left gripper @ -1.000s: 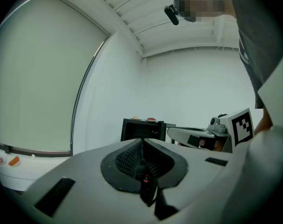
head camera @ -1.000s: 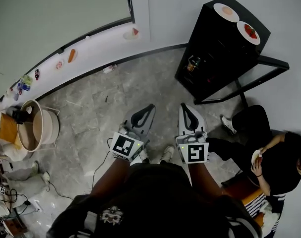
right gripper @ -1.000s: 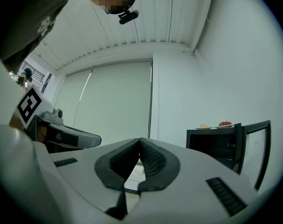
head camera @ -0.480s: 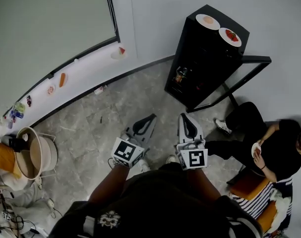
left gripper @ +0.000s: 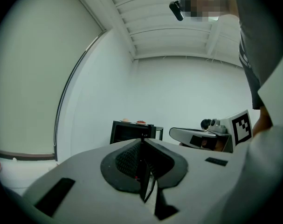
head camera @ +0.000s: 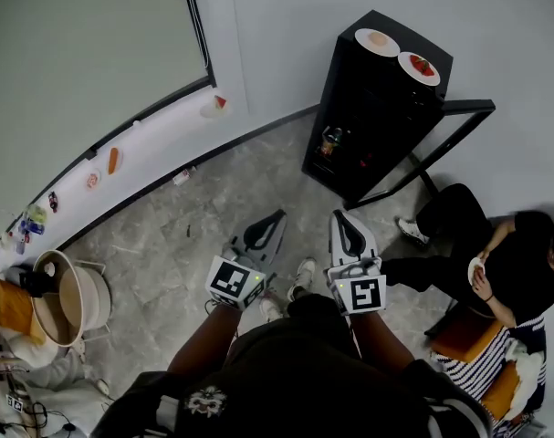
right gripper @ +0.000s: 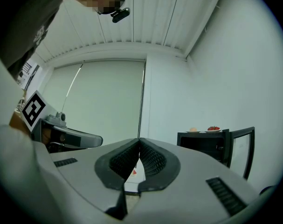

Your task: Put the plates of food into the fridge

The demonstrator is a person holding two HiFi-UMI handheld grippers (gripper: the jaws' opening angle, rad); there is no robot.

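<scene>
Legibly, only black-and-white square marker patterns are carried, one on each gripper's cube. The fingers of the left gripper and of the right gripper are pressed together, with nothing held between them. A plate of pale food and a plate of red food are set side by side on top of the black fridge, whose door is swung open, well apart from both grippers. A grey marbled floor is bounded by white walls and a long window ledge bearing small food items.

Black fridge, far right: two plates side by side on top, one pale food, one red. Grey stone floor carries the fridge. White ledge, left: scattered food items.
</scene>
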